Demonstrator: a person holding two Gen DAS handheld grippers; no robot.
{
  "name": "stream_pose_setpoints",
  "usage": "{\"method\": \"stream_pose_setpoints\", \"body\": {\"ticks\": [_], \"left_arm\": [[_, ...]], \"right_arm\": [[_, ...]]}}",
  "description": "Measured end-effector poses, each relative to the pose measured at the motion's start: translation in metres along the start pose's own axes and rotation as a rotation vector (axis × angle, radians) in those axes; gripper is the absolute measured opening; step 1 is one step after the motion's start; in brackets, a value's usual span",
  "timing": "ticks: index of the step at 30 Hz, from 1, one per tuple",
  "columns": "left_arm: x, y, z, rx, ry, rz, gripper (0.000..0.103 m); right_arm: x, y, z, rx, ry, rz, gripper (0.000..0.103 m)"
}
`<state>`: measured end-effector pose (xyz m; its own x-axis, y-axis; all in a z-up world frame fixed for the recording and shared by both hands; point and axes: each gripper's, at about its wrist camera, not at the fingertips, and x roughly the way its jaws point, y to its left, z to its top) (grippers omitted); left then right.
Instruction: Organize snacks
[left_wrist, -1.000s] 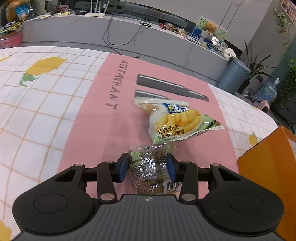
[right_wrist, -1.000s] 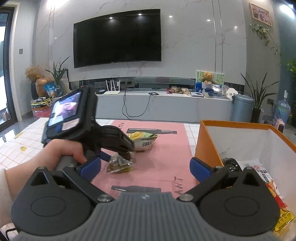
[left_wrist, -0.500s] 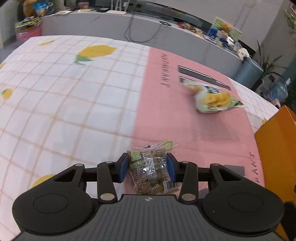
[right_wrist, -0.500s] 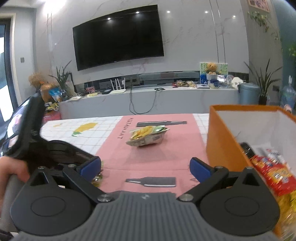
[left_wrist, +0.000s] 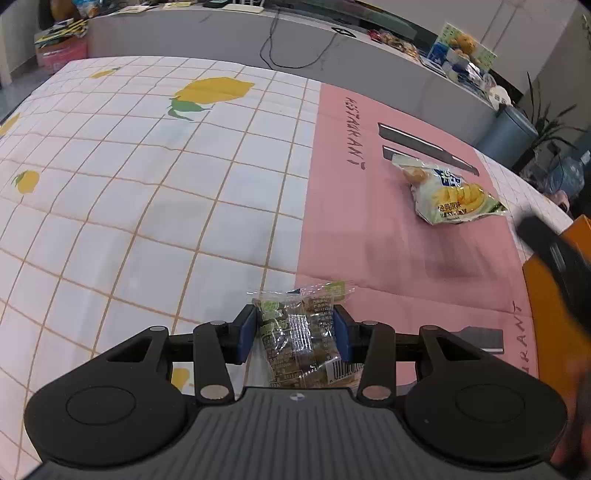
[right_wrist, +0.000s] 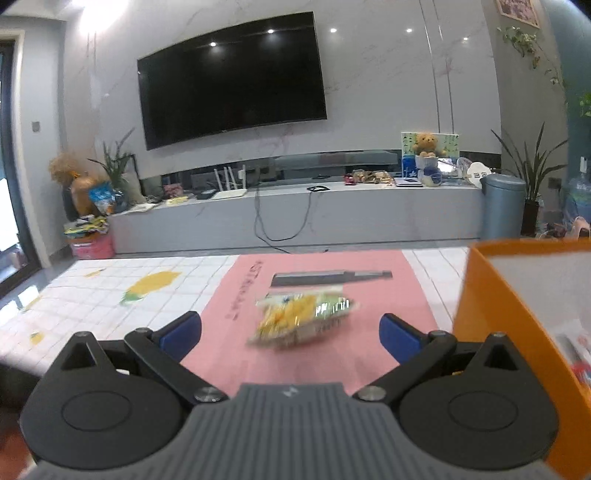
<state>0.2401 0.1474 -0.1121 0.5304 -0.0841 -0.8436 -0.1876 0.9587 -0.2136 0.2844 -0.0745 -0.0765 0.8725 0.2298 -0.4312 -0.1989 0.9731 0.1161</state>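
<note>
The left gripper (left_wrist: 293, 334) is clamping a clear snack packet (left_wrist: 301, 341), the spread-jawed right gripper (right_wrist: 290, 332) is lining up on the chip bag (right_wrist: 301, 319) at 12 o'clock, and both are awaiting the orange box (right_wrist: 517, 332).

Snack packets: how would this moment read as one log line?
left gripper: shut on brown snack packet | right gripper: open, facing chips bag | orange box: right

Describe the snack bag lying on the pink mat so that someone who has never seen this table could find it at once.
On the lemon-print tablecloth lies a pink mat. The snack bag rests at its far end, just below the printed dark knife. It is green and white with yellow sticks pictured, unlike the clear brownish packet clamped in the left gripper.
</note>
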Motion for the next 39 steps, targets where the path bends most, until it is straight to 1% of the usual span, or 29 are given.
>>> {"method": "stream_pose_setpoints", "body": {"ticks": [2,3,5,8,11,13,14,18,20,22,25,26,27,28,29,31,33,37,39], "left_arm": [[0.001,0.001,0.001,0.0,0.006,-0.005,0.049],[0.001,0.001,0.002,-0.003,0.009,-0.007,0.049],[0.002,0.001,0.002,-0.007,0.014,-0.005,0.049],[0.002,0.0,0.004,0.005,0.02,-0.002,0.049],[0.003,0.002,0.005,-0.007,0.03,-0.011,0.049],[0.003,0.003,0.007,-0.013,0.036,-0.013,0.049],[0.003,0.003,0.007,-0.013,0.038,-0.011,0.049],[0.004,0.002,0.008,-0.018,0.039,-0.008,0.049],[0.004,0.002,0.008,-0.017,0.039,-0.008,0.049],[0.004,0.002,0.007,-0.016,0.039,-0.008,0.049],[0.004,0.002,0.007,-0.014,0.038,-0.007,0.049],[0.004,0.002,0.007,-0.013,0.038,-0.007,0.049],[0.004,0.002,0.007,-0.011,0.038,-0.007,0.049],[0.004,0.002,0.008,-0.008,0.038,-0.009,0.049],[0.004,0.002,0.008,-0.007,0.039,-0.011,0.049],[0.005,0.003,0.009,-0.009,0.037,-0.016,0.049],[0.005,0.003,0.008,-0.009,0.028,-0.016,0.049],[0.004,0.001,0.005,-0.003,0.007,-0.009,0.049],[0.004,0.0,0.003,-0.001,-0.003,-0.006,0.049]], "right_arm": [[0.02,0.005,0.01,-0.033,0.01,0.0,0.1],[0.031,0.007,0.016,-0.058,0.03,0.024,0.1],[0.053,0.01,0.027,-0.088,0.103,0.063,0.1],[0.088,0.011,0.042,-0.102,0.235,0.07,0.1],[0.116,0.011,0.054,-0.165,0.331,0.026,0.1],[0.131,0.012,0.057,-0.2,0.383,-0.047,0.1],[0.137,0.012,0.058,-0.21,0.406,-0.067,0.1],[0.155,0.011,0.054,-0.245,0.527,-0.059,0.1],[0.16,0.013,0.047,-0.258,0.554,-0.052,0.1],[0.16,0.016,0.038,-0.256,0.549,-0.035,0.1],[0.165,0.016,0.024,-0.218,0.54,-0.037,0.099],[0.165,0.015,0.019,-0.203,0.525,-0.026,0.094],[0.163,0.012,0.015,-0.168,0.491,-0.001,0.088],[0.159,0.009,0.013,-0.131,0.461,0.019,0.084],[0.155,0.008,0.011,-0.128,0.426,0.012,0.077],[0.151,0.008,0.005,-0.134,0.391,0.014,0.075],[0.144,0.008,0.002,-0.136,0.367,0.012,0.069],[0.125,0.008,-0.012,-0.129,0.303,0.004,0.067],[0.115,0.009,-0.018,-0.133,0.285,0.008,0.067]]}}
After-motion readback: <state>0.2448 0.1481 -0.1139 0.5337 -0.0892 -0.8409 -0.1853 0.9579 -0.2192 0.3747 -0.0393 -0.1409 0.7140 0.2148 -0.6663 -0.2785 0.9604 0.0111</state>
